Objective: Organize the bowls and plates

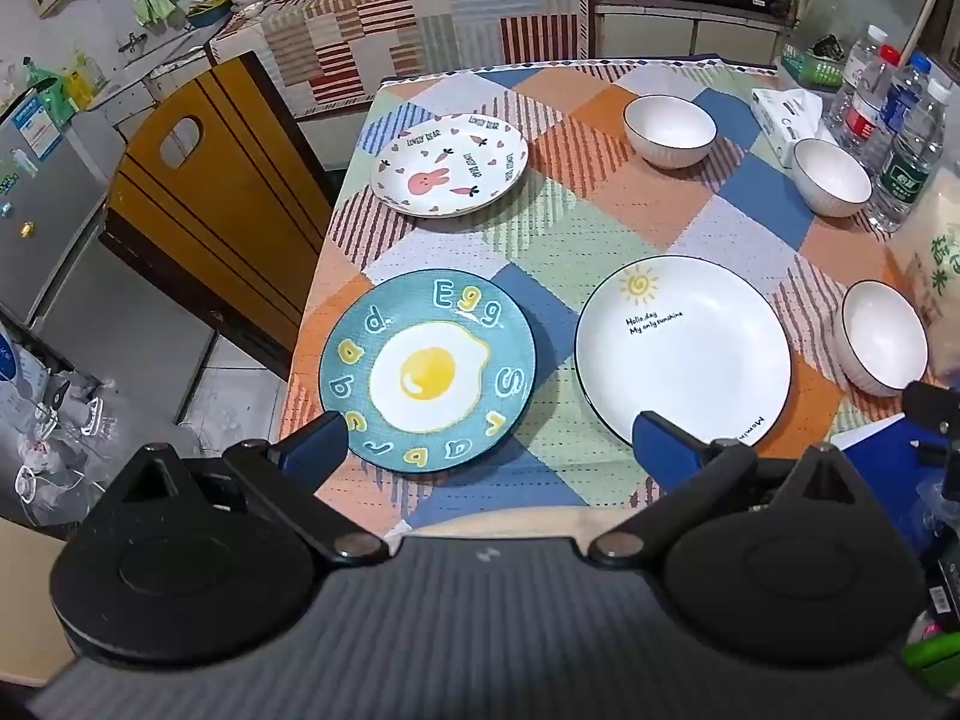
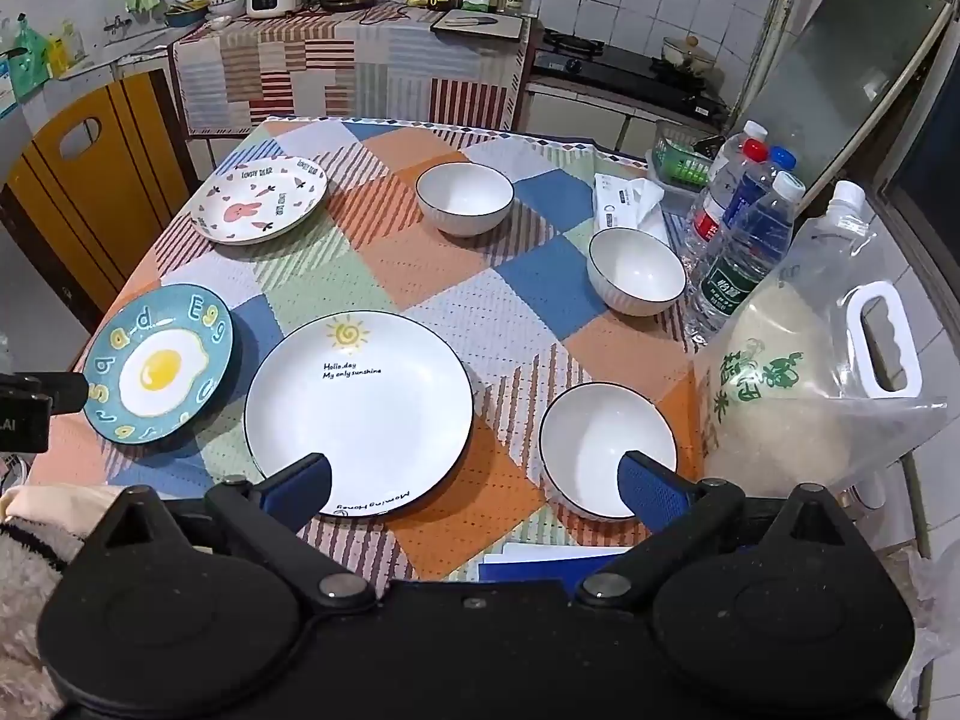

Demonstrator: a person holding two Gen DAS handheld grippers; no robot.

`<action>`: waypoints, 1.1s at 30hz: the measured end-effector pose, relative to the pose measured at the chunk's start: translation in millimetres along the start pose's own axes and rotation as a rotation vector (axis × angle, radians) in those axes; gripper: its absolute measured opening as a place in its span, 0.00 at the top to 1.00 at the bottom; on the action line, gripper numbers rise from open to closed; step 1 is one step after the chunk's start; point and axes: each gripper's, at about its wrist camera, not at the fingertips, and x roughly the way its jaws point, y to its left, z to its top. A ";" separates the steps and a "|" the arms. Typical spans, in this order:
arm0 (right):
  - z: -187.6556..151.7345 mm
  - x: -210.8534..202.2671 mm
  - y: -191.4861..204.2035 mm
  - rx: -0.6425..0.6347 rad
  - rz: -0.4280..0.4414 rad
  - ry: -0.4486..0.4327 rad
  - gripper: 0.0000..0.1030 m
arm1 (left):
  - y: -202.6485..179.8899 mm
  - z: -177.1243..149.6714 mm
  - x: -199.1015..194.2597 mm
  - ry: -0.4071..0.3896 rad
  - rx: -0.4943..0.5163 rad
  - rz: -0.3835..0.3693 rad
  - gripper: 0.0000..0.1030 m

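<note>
Three plates lie apart on the patchwork tablecloth (image 1: 576, 240): a blue egg plate (image 1: 427, 369) (image 2: 159, 365) near left, a white sun plate (image 1: 683, 351) (image 2: 359, 411) near middle, a rabbit plate (image 1: 449, 164) (image 2: 259, 198) far left. Three white bowls stand apart: one far (image 1: 669, 130) (image 2: 465, 198), one at the right (image 1: 831, 176) (image 2: 636, 270), one near right (image 1: 883, 337) (image 2: 607, 450). My left gripper (image 1: 492, 441) hangs open above the near edge between the egg and sun plates. My right gripper (image 2: 474, 489) is open between the sun plate and the near bowl. Neither holds anything.
Water bottles (image 2: 744, 228), a tissue pack (image 2: 627, 201) and a big bag of rice (image 2: 798, 360) line the table's right side. A yellow chair back (image 1: 204, 192) stands at the left. Counters with appliances run behind the table. A fluffy sleeve (image 2: 30, 564) shows at lower left.
</note>
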 end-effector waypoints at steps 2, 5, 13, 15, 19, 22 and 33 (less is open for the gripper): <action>-0.5 1.2 0.0 0.002 0.002 0.003 0.01 | -3.5 -2.5 -0.1 -0.003 0.008 0.002 0.00; -0.6 1.5 2.4 0.001 0.000 0.006 0.01 | -6.2 -4.6 1.1 -0.001 0.017 -0.004 0.00; -4.1 2.1 1.3 0.009 0.005 0.013 0.01 | -8.9 -9.4 3.4 0.008 0.019 -0.023 0.00; -4.4 1.9 0.7 0.014 0.005 0.013 0.01 | -8.3 -10.0 3.5 0.008 0.013 -0.027 0.00; -5.2 0.9 -1.9 0.029 0.010 0.007 0.01 | -8.3 -10.7 3.7 0.009 0.005 -0.031 0.00; -5.6 0.1 -4.2 0.050 0.016 -0.003 0.01 | -7.9 -11.3 4.2 0.014 -0.003 -0.039 0.00; -4.4 3.1 -8.7 0.065 0.008 -0.003 0.01 | -10.9 -11.4 6.7 0.024 -0.008 -0.047 0.01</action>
